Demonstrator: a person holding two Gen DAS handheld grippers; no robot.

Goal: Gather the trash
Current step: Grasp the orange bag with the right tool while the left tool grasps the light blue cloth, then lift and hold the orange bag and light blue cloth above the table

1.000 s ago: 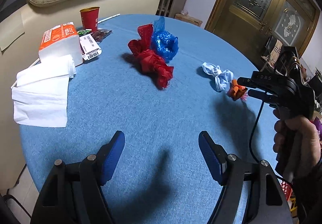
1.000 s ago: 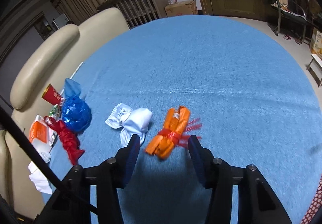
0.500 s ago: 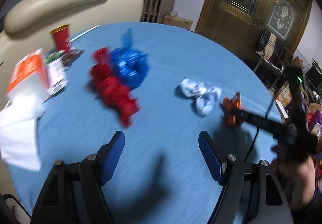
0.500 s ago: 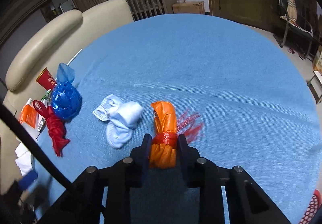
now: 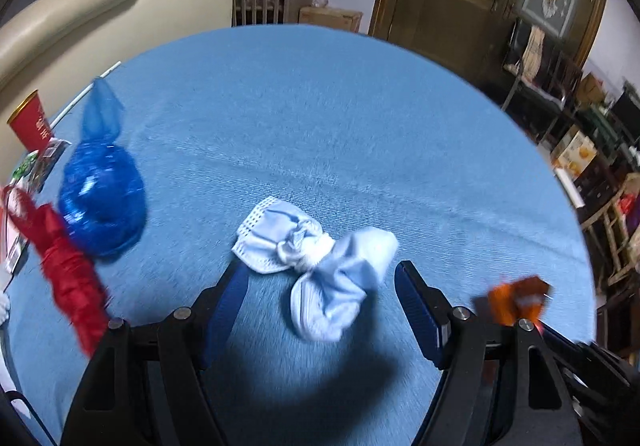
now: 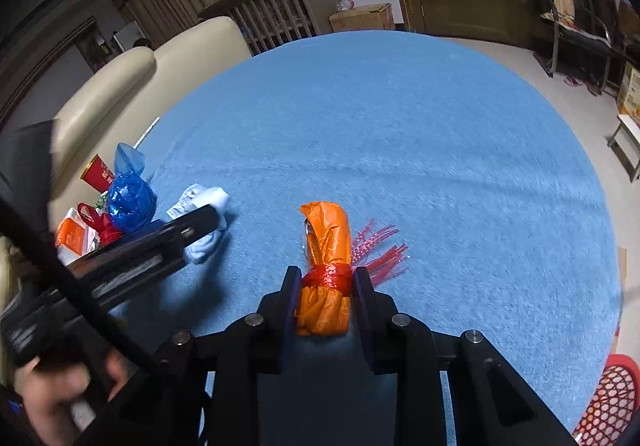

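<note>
We note the right gripper (image 6: pixel 325 286) clamped on the orange bag bundle (image 6: pixel 326 234), its two fingers pressing either side of the red tie (image 6: pixel 329 274) around the bundle's middle; pink-red frayed strands (image 6: pixel 380 246) fan out to the right of the tie. The bundle points away from the camera, over the blue tablecloth (image 6: pixel 420 149); we cannot tell whether its underside touches the cloth. Our left gripper (image 5: pixel 320 310) is spread wide, holding nothing, and the knotted white-and-pale-blue bag (image 5: pixel 316 258) lies on the cloth between its blue pads (image 5: pixel 416 310), touching neither that we can see. To its left we log the blue bag bundle (image 5: pixel 102 197), knotted at the top, lying against the red bag bundle (image 5: pixel 66 270). A red paper cup (image 5: pixel 30 121) stands upright near the table's far-left edge, beside some small packets. In the left wrist view, the orange bundle (image 5: pixel 516 300) appears blurred at the right, past the right finger. A red mesh basket (image 6: pixel 608 402) sits off the table at lower right in the right wrist view. A cream sofa (image 6: pixel 132 85) stands behind the table.
</note>
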